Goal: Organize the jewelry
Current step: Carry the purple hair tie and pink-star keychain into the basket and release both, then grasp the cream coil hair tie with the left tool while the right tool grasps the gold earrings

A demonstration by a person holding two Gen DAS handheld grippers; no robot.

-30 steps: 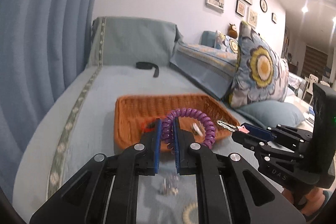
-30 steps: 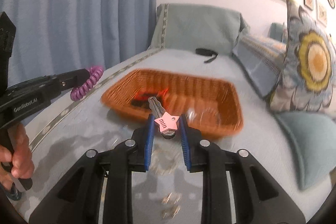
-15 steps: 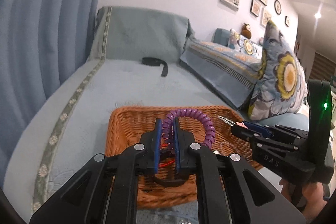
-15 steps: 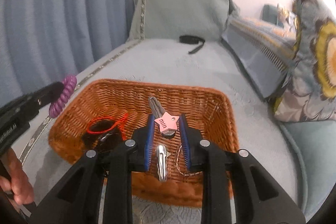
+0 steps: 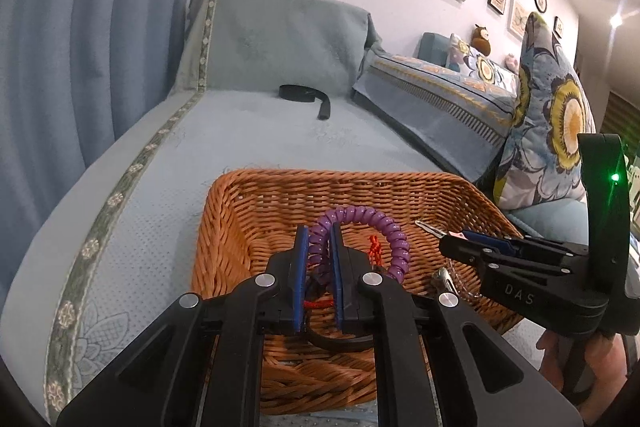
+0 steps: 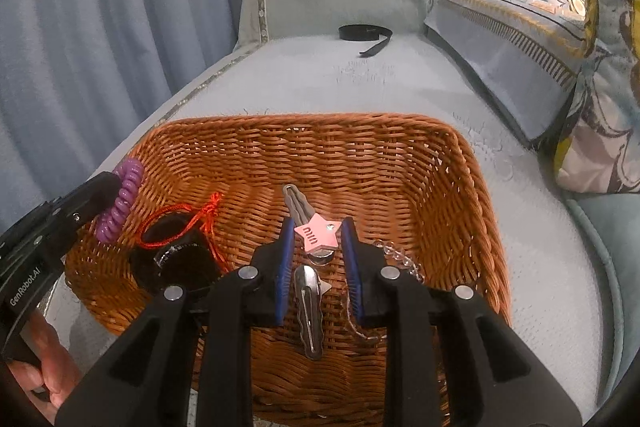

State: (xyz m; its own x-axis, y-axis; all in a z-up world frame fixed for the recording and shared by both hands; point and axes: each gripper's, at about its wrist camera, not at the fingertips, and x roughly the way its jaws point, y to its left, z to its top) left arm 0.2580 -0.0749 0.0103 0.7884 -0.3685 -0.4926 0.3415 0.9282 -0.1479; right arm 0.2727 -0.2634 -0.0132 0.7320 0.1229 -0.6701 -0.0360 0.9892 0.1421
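Your left gripper (image 5: 318, 237) clamps the purple coil bracelet (image 5: 370, 223) over the wicker basket (image 6: 360, 147) — your right gripper (image 6: 318, 237) grips the pink star hair clip (image 6: 318, 233) above its near right side.

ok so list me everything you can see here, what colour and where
basket: one, orange wicker, on the sofa seat
coil bracelet: one, purple, held over the basket's left side
star hair clip: one, pink star on silver, held over the basket's middle
hair clip: one, silver, on the basket floor
bead chain: one, clear, basket floor, right of the clips
red cord: one, on a black item at the basket's left
strap: one, black, far end of the seat
sofa: one, blue-grey
flower cushion: one, blue and yellow, on the right
curtain: blue, on the left
left claw: shut on the coil bracelet
right claw: shut on the star hair clip
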